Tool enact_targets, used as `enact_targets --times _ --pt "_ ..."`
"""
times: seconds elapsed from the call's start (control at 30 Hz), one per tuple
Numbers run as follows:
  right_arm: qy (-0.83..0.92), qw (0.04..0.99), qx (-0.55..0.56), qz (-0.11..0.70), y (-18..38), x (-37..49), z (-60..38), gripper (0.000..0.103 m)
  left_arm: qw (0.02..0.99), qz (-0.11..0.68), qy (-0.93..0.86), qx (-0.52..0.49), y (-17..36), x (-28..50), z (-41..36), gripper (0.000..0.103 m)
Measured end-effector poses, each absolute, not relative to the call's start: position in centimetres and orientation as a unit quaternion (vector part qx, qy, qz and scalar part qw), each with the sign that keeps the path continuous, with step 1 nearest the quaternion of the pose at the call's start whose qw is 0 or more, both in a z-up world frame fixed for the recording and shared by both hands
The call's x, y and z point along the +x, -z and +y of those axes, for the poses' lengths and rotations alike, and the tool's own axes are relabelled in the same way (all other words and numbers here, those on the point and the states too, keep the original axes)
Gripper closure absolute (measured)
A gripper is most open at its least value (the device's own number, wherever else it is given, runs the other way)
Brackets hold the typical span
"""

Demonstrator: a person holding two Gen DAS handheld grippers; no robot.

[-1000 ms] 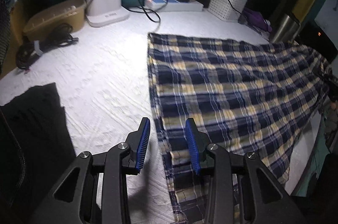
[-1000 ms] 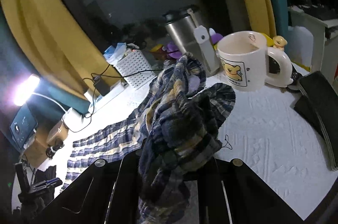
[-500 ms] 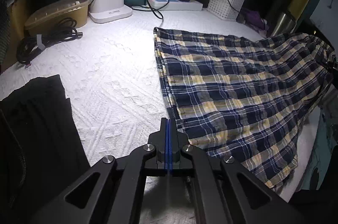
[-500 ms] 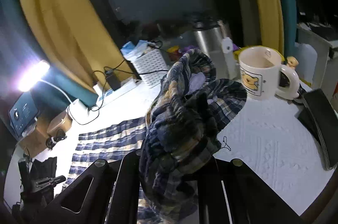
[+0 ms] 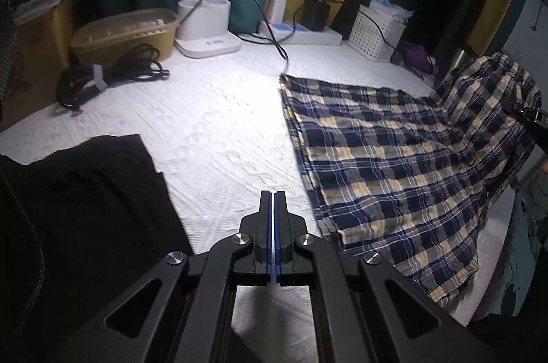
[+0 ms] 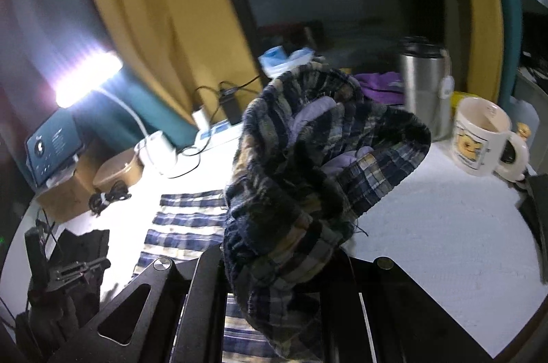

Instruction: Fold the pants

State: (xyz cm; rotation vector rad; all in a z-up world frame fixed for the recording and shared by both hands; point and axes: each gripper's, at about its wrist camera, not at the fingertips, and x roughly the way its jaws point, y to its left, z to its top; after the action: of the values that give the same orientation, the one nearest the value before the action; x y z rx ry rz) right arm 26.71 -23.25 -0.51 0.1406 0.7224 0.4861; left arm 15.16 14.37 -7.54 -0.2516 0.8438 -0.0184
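Note:
Blue and yellow plaid pants (image 5: pixel 394 154) lie spread on the white textured cover (image 5: pixel 219 130). Their right end is lifted off the surface. My left gripper (image 5: pixel 273 202) is shut and empty, hovering over the cover just left of the pants' near hem. My right gripper (image 6: pixel 284 263) is shut on the bunched waistband of the pants (image 6: pixel 318 164) and holds it up in the air; the cloth hides its fingertips. The flat legs show below in the right wrist view (image 6: pixel 185 226).
A black garment (image 5: pixel 85 191) lies at the left. At the back stand a tan box (image 5: pixel 126 34), coiled cable (image 5: pixel 109 75), white lamp base (image 5: pixel 205 30), power strip (image 5: pixel 301 34) and white basket (image 5: pixel 376 30). A steel flask (image 6: pixel 424 85) and mug (image 6: pixel 479 136) stand at the right.
My left gripper shut empty and drew back to the left, off the pants' hem. My right gripper lifted the bunched waistband higher and carried it left, away from the mug.

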Motion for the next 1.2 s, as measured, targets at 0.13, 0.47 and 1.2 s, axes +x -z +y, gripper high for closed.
enact_targets --times 0.13,0.47,1.2 --pt "-0.251 0.899 0.051 0.356 0.6 26.6 -20.3 0.091 0.905 0.404 0.005 -0.131 7.5 14.4 15.8 0.103" --pt "-0.294 0.874 0.003 0.387 2.6 26.4 -12.6 0.091 0.907 0.403 -0.026 -0.122 7.9 12.5 18.9 0.103" --pt "-0.321 0.826 -0.112 0.449 8.4 24.3 -2.1 0.082 0.907 0.389 -0.048 -0.155 8.1 9.7 22.8 0.059"
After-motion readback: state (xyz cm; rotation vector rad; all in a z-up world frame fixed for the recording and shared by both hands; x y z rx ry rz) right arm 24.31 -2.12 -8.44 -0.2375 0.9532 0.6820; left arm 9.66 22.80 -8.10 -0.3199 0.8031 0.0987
